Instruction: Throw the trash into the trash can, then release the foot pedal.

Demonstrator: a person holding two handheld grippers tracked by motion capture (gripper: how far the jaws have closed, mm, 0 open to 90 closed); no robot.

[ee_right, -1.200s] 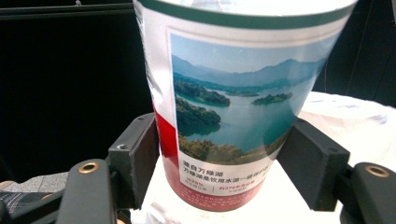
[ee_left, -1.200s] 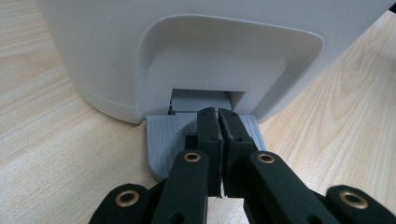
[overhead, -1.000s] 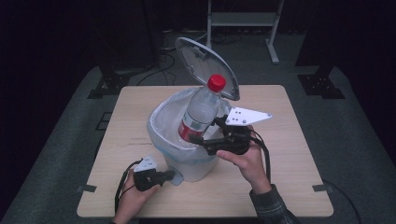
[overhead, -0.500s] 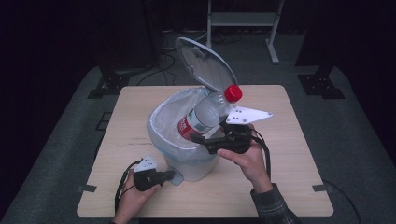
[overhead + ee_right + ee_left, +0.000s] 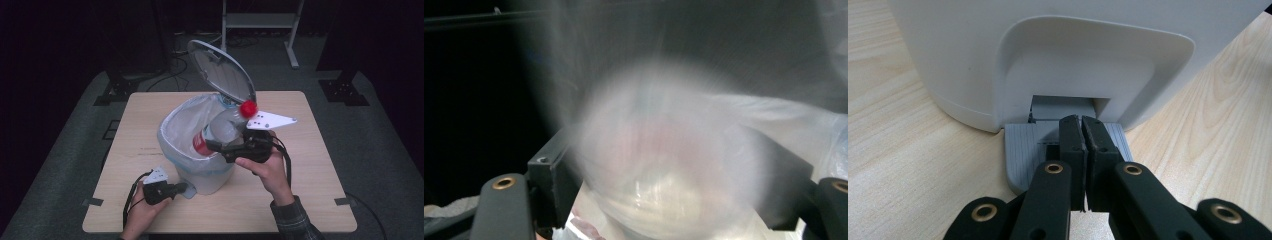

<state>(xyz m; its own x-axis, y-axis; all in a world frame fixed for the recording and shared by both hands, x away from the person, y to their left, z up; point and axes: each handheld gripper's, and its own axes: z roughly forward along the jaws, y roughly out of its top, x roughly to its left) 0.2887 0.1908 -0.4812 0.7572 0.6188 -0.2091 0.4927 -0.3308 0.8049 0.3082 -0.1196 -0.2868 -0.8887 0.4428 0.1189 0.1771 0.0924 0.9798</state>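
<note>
A white pedal bin (image 5: 172, 131) with a bag liner stands mid-table, its lid (image 5: 220, 70) raised. My left gripper (image 5: 182, 188) is shut, and its tips (image 5: 1082, 122) press on the grey pedal (image 5: 1020, 155) at the bin's foot (image 5: 973, 60). A clear plastic bottle (image 5: 220, 131) with a red cap (image 5: 248, 108) leans neck-right, its lower half inside the bin. My right gripper (image 5: 212, 146) is at the bin's right rim. Its jaws have just been opening, and the blurred bottle (image 5: 664, 150) sits loose between them (image 5: 669, 175).
The wooden table (image 5: 320, 190) has bare room right of the bin and along its front edge. A metal stand (image 5: 260, 22) and dark equipment sit on the floor behind the table.
The bottle has tipped from upright to leaning right and has sunk deeper into the bin. The right gripper's jaws have spread apart. The left gripper has stayed on the pedal.
</note>
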